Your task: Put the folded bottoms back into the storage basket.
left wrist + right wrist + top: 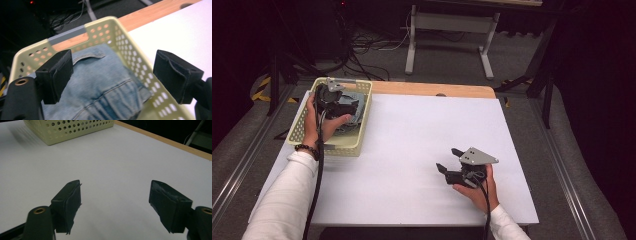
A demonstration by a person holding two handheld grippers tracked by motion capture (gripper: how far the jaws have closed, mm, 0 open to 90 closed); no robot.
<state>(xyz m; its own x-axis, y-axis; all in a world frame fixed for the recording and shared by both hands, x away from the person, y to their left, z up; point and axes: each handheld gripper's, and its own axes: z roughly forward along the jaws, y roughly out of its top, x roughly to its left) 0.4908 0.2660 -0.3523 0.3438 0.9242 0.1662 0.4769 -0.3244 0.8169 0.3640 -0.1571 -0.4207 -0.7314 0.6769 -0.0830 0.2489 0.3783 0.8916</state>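
High view – left claw hovering over the folded jeans lying in the yellow basket at the counter's far left, right claw resting low near the front right, left gripper view – jaws gaping wide above the denim, pinching nothing, right gripper view – jaws standing spread over bare white counter.

Basket walls hem the jeans; open table beside

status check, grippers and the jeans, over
Left gripper open over the basket, nothing between its pads. Right gripper open above bare table, empty. Jeans lie folded in the basket. Nothing in the way.
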